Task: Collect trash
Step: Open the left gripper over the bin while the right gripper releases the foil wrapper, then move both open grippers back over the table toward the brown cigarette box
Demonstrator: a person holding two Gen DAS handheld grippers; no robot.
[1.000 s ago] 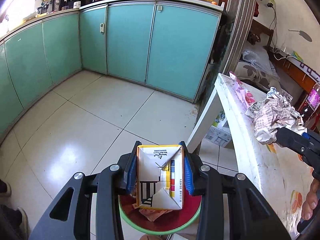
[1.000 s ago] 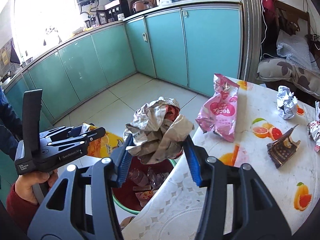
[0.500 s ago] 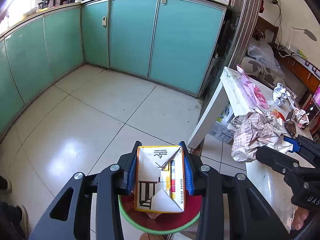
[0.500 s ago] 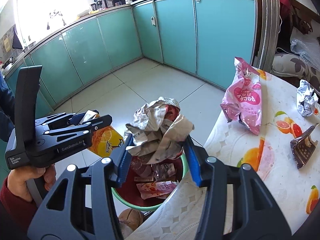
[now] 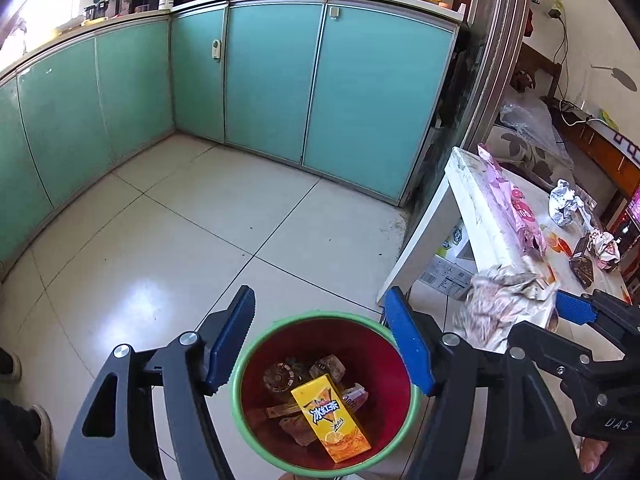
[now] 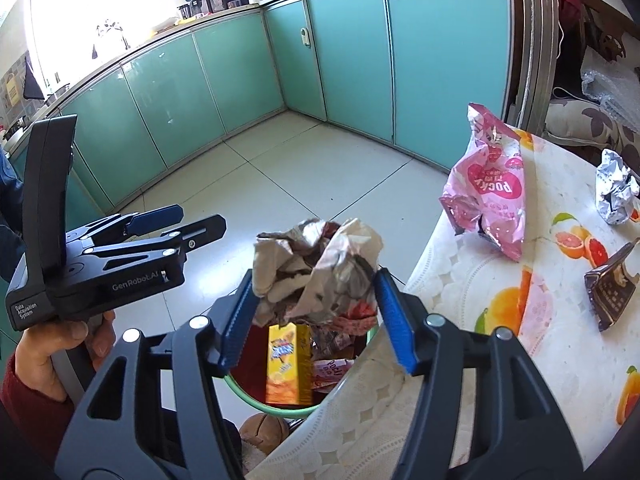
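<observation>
Above the bin (image 5: 400,344), at the left, the left gripper (image 5: 320,344) tilts down toward the floor with its jaws spread wide and opening, nothing between them. Seen from the right wrist camera, a hand (image 6: 60,344) in a red sleeve grips its handle from below. One bin stands on the floor, green at the rim and red inside, pushed up against the edge of the tabletop (image 6: 460,320). One yellow juice carton (image 5: 330,418) lies inside the bin on top of several wrappers too jumbled to count.

Right of the bin's centre and over its rim, the right gripper (image 6: 314,308) also tilts downward. One crumpled paper wad (image 6: 316,268) sits between its jaws, which are opening; both blue pads still touch the wad's sides.

Farther right of the bin, on the tabletop with its fruit-print cloth, lie one pink snack bag (image 6: 490,188) nearest the bin, one dark brown wrapper (image 6: 610,280) beyond it, and one silver foil ball (image 6: 614,186) farthest off. The left wrist camera shows one more crumpled wrapper (image 5: 606,242) near the brown one.
</observation>
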